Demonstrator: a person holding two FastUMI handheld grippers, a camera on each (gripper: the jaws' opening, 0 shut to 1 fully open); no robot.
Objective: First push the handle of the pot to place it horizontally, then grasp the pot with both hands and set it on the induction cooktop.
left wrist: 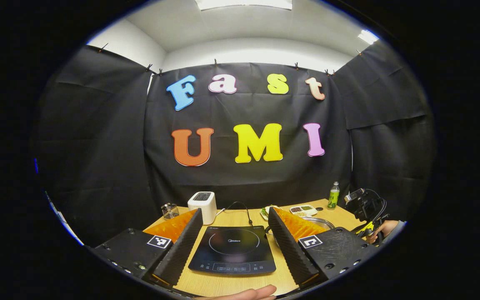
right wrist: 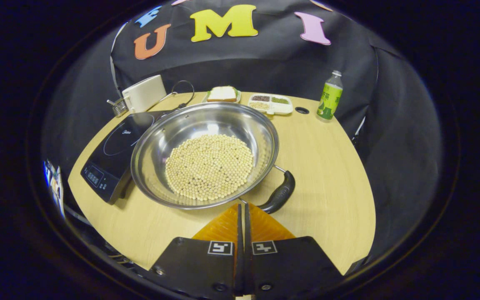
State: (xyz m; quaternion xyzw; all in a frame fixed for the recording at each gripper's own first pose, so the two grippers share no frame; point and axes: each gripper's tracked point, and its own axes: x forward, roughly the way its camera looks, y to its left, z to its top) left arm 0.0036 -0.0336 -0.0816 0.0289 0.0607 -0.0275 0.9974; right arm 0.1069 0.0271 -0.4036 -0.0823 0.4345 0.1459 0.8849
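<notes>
Closest to the lens in the right gripper view, the right tongs point(right wrist: 242, 208) were pressed together with nothing between them, their tips just beside the near rim of the pot point(right wrist: 204, 154) at six o'clock. That steel pot sat on the wooden counter point(right wrist: 327, 166), full of pale round beans point(right wrist: 208, 166), its dark handle point(right wrist: 281, 193) slanting off toward five o'clock rather than lying level. At nine o'clock from the pot, touching or nearly touching its rim, lay the induction cooktop point(right wrist: 113, 160). Behind it stood a white toaster point(right wrist: 144, 93), and along the far edge a sandwich on a plate point(right wrist: 222, 94), a divided dish of grains point(right wrist: 270, 103) and a green bottle point(right wrist: 329, 96) at one o'clock.

From the left gripper view, the left tongs point(left wrist: 235, 241) were spread wide, holding nothing, framing the cooktop point(left wrist: 232, 250) straight ahead at twelve o'clock. A sliver of the pot's rim point(left wrist: 321, 221) peeked past the right finger, and a fingertip of the person's hand point(left wrist: 256, 293) showed at six o'clock.
</notes>
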